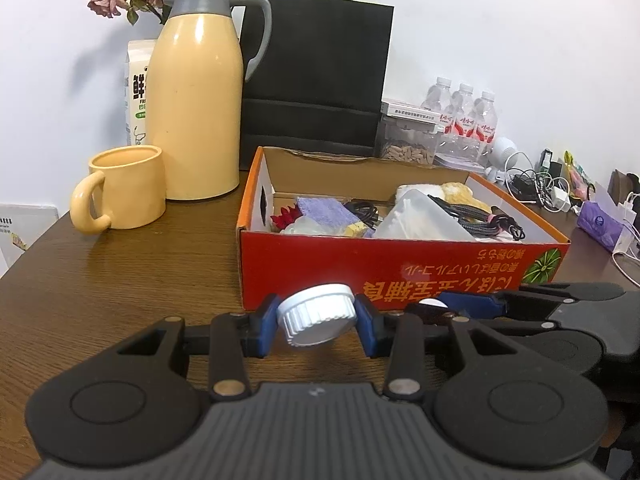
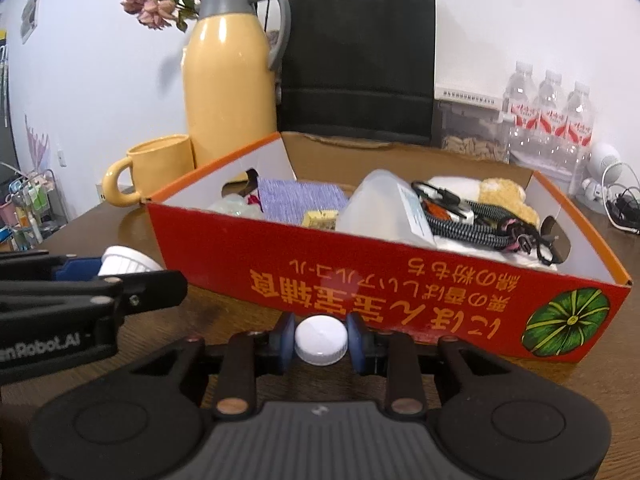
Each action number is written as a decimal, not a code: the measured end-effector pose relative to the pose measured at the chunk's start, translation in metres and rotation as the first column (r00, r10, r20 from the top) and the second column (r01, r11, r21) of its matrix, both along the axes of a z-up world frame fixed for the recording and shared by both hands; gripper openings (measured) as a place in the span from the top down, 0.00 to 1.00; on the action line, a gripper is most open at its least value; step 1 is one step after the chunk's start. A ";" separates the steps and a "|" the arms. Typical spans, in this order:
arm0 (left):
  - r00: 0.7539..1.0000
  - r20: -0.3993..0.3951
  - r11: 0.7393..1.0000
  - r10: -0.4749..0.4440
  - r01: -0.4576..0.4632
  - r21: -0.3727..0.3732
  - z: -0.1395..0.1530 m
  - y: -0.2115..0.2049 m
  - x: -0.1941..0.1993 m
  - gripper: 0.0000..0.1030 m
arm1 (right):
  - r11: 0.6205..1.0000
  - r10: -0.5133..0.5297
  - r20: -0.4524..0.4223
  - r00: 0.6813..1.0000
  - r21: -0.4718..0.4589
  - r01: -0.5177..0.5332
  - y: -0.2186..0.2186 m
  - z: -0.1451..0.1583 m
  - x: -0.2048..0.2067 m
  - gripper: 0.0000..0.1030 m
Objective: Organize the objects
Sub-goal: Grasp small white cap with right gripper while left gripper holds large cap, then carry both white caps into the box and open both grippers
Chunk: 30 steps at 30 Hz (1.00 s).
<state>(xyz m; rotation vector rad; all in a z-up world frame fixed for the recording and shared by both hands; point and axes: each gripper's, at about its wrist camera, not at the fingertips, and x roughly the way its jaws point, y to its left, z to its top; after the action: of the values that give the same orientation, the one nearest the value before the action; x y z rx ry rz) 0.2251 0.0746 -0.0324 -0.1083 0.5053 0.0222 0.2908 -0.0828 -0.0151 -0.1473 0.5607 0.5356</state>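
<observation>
My left gripper (image 1: pixel 318 322) is shut on a ribbed white lid (image 1: pixel 318 320), held tilted just above the wooden table, in front of the red cardboard box (image 1: pixel 400 266). My right gripper (image 2: pixel 320 340) is shut on a smaller smooth white cap (image 2: pixel 321 339), close to the box's red front wall (image 2: pixel 360 288). The box holds a purple cloth (image 2: pixel 300 198), a translucent plastic container (image 2: pixel 380 208), braided black cables (image 2: pixel 480 222) and a plush toy (image 2: pixel 504 196). The left gripper and its lid (image 2: pixel 128 262) show at the left of the right wrist view.
A yellow thermos (image 1: pixel 196 92) and yellow mug (image 1: pixel 124 190) stand left of the box. A black paper bag (image 1: pixel 316 76) stands behind it. Water bottles (image 1: pixel 464 120), a clear jar of seeds (image 1: pixel 408 142), chargers and cables (image 1: pixel 536 184) lie at the right.
</observation>
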 end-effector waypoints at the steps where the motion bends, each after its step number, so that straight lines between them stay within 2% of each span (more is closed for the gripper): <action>1: 1.000 0.007 1.000 -0.001 0.001 0.003 0.001 0.000 -0.001 0.60 | 1.000 0.001 0.011 1.000 -0.002 -0.001 0.000 0.001 -0.002 0.74; 7: 0.997 0.075 1.000 0.000 -0.001 0.012 0.010 -0.003 -0.012 0.60 | 0.999 0.000 0.073 0.997 0.044 -0.003 -0.010 0.016 -0.018 0.74; 14: 0.991 0.131 0.999 0.024 -0.027 0.017 0.035 -0.006 -0.003 0.60 | 0.995 0.014 0.153 0.988 0.096 -0.029 -0.020 0.045 -0.021 0.74; 22: 0.980 0.189 0.998 0.067 -0.070 0.006 0.062 -0.016 0.044 0.60 | 0.992 -0.016 0.207 0.978 0.122 -0.009 -0.023 0.068 0.014 0.74; 26: 0.978 0.183 0.995 0.097 -0.092 -0.038 0.063 -0.018 0.075 0.60 | 0.991 -0.039 0.215 0.976 0.134 0.010 -0.024 0.071 0.040 0.74; 30: 0.979 0.175 0.995 0.102 -0.099 -0.024 0.055 -0.019 0.101 0.60 | 0.990 -0.052 0.219 0.974 0.138 0.022 -0.024 0.070 0.065 0.74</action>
<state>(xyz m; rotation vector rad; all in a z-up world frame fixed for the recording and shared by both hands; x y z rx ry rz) 0.3265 0.0553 0.0222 -0.1496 0.3232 0.1067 0.3554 -0.1069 0.0550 -0.0670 0.3068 0.5109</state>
